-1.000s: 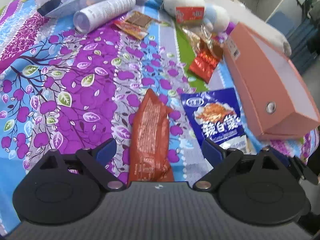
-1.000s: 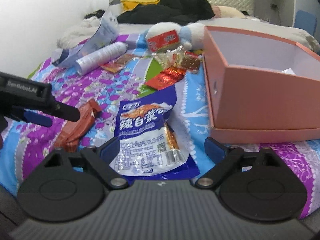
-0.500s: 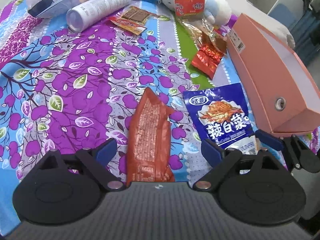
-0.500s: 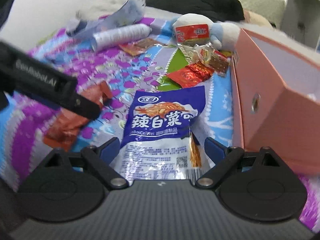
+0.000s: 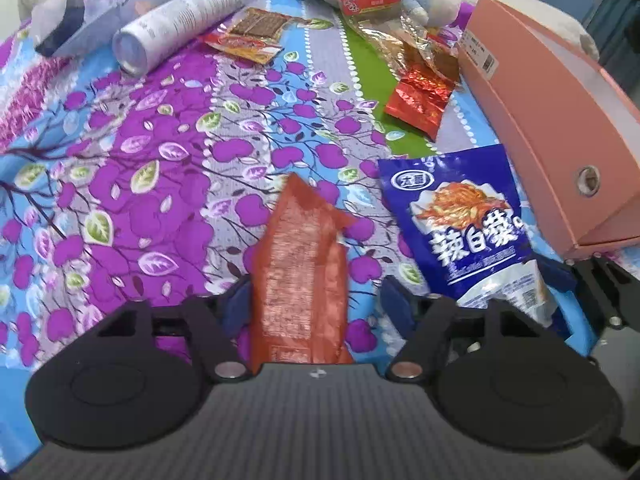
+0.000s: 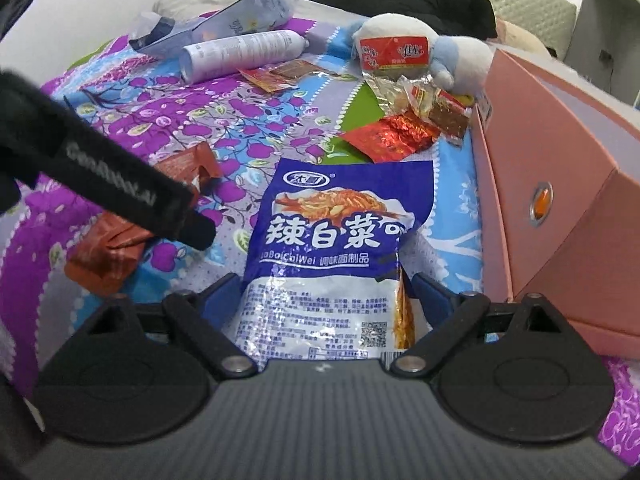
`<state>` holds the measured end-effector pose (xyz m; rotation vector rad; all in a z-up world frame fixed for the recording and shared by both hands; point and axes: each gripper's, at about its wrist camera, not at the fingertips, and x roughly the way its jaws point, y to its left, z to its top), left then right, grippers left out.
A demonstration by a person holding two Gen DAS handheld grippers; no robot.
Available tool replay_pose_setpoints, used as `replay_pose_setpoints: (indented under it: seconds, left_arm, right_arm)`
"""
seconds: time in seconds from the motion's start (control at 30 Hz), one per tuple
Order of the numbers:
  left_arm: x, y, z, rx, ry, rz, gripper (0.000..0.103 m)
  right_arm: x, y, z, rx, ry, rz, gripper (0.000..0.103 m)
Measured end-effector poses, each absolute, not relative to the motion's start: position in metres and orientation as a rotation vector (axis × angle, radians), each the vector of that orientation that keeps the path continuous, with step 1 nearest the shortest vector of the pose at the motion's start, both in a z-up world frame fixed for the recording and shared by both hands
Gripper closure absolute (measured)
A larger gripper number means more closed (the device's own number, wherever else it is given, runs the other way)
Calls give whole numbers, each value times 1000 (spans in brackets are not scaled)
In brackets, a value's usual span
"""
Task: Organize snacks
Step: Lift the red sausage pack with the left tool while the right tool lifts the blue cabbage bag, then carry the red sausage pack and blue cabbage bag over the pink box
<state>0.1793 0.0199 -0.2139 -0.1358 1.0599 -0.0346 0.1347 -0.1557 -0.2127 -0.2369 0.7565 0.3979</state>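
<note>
Both jaws closing in, neither clamped yet: left gripper (image 5: 308,304) straddling orange packet (image 5: 300,276), right gripper (image 6: 326,296) straddling blue pouch (image 6: 340,232), lining up to load pink box (image 6: 560,184).

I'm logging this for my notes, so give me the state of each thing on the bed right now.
Left gripper: jaws closing around the orange packet, right side not touching.
Right gripper: jaws closing around the blue packet.
Pink box: open top.
White bottle: lying on its side.
Red foil packet: flat, sealed.
</note>
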Motion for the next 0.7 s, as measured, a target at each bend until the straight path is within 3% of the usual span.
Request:
replay_pose_setpoints:
  seconds: [0.03, 0.13, 0.23, 0.7]
  left_arm:
    - [180, 20, -213, -129, 1058, -29, 45]
    - [181, 26, -211, -158, 1056, -22, 49]
    - [180, 29, -207, -178, 1050, -18, 50]
    - [162, 27, -138, -296, 941, -32, 50]
  right_arm:
    - [134, -156, -211, -236, 756, 389, 32]
    - [132, -155, -206, -248, 754, 377, 49]
    - [131, -158, -200, -239, 756, 362, 57]
    - [116, -182, -136, -138, 689, 327, 59]
